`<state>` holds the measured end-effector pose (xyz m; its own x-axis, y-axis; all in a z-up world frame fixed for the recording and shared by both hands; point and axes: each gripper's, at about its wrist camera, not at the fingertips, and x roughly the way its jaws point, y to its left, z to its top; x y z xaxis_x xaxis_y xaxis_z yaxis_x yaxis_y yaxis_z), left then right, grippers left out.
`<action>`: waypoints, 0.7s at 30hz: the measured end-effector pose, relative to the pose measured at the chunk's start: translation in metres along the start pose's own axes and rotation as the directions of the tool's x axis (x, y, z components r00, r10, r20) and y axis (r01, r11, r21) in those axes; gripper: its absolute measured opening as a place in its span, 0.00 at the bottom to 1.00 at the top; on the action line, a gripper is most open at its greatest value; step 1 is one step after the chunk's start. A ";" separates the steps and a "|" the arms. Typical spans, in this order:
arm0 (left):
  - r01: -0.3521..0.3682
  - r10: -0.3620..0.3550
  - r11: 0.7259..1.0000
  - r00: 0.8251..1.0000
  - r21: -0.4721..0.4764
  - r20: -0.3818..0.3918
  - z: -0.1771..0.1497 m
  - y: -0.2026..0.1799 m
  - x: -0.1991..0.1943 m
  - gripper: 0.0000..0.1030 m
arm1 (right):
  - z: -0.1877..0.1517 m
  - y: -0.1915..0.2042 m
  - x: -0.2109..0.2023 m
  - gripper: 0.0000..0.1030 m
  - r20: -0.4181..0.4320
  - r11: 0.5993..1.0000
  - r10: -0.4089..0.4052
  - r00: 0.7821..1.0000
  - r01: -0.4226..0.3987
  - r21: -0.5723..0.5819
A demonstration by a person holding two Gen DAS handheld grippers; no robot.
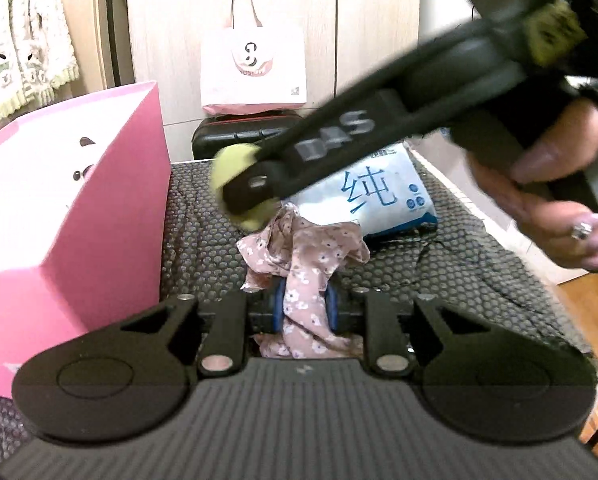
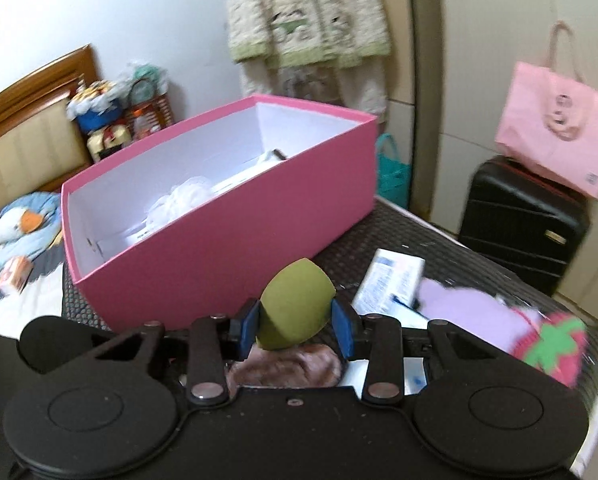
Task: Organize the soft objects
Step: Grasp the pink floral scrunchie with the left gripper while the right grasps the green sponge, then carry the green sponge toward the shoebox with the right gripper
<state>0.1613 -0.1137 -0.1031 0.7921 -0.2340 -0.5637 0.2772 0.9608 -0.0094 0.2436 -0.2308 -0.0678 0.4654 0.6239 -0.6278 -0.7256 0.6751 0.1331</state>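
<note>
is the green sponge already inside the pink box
No, the green sponge is clamped between the pads of the right hand-held gripper, outside the pink box and in front of its near wall.

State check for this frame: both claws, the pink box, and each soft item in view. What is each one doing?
Left claw: shut on the floral cloth.
Right claw: shut on the green sponge.
Pink box: open, white items inside.
Tissue pack: lying on the mat.
Purple and strawberry knit: lying on the mat.
</note>
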 end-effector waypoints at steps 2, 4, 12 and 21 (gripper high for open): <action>0.010 -0.010 1.000 1.000 -0.005 0.004 -0.004 -0.001 -0.008 0.19 | -0.005 -0.001 -0.013 0.43 0.012 0.999 -0.034 0.999 0.034 0.026; 0.028 -0.028 1.000 1.000 -0.013 0.002 -0.006 0.001 -0.015 0.19 | -0.012 0.000 -0.025 0.43 0.017 0.996 -0.067 0.998 0.066 0.051; 0.078 -0.078 0.997 0.997 -0.019 0.020 -0.008 0.006 -0.062 0.19 | -0.047 0.013 -0.059 0.43 0.022 0.985 -0.128 0.992 0.125 0.115; 0.113 -0.114 0.993 0.993 0.034 0.035 -0.001 0.026 -0.113 0.19 | -0.068 0.052 -0.093 0.44 0.052 0.979 -0.137 0.989 0.127 0.156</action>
<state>0.0783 -0.0621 -0.0403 0.7738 -0.3470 -0.5300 0.3832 0.9226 -0.0445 0.1282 -0.2799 -0.0544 0.5861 0.5452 -0.5993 -0.5723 0.8022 0.1701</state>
